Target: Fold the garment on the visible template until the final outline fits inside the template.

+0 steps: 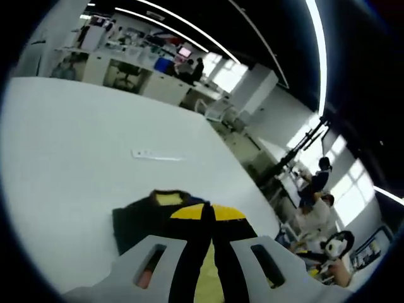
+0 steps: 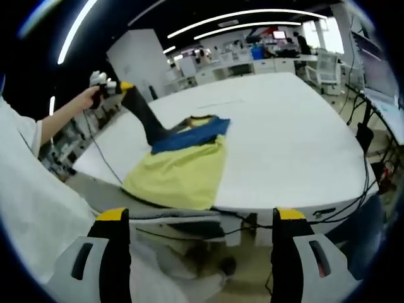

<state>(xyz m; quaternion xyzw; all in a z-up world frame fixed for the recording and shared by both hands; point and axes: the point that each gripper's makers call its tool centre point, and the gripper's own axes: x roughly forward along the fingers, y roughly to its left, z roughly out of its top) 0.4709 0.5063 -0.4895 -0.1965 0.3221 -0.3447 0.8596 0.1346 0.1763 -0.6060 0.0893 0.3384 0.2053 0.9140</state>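
Observation:
A yellow, blue and black garment (image 2: 183,167) lies on the white table (image 2: 290,132), its yellow hem at the near edge. In the right gripper view my left gripper (image 2: 117,85), held in a hand, is raised above the table's left side and shut on a black sleeve (image 2: 145,117) that stretches up from the garment. In the left gripper view that black and yellow sleeve (image 1: 205,233) runs between the jaws of the left gripper (image 1: 208,246), with the dark body and yellow collar (image 1: 167,199) beyond. My right gripper (image 2: 202,218) stands open, off the near edge, holding nothing.
A faint pale strip (image 1: 154,154) marks the table past the garment. A person's white sleeve (image 2: 31,189) is at the left. Cables (image 2: 363,136) hang at the table's right edge. Desks and people (image 1: 315,189) stand beyond the table.

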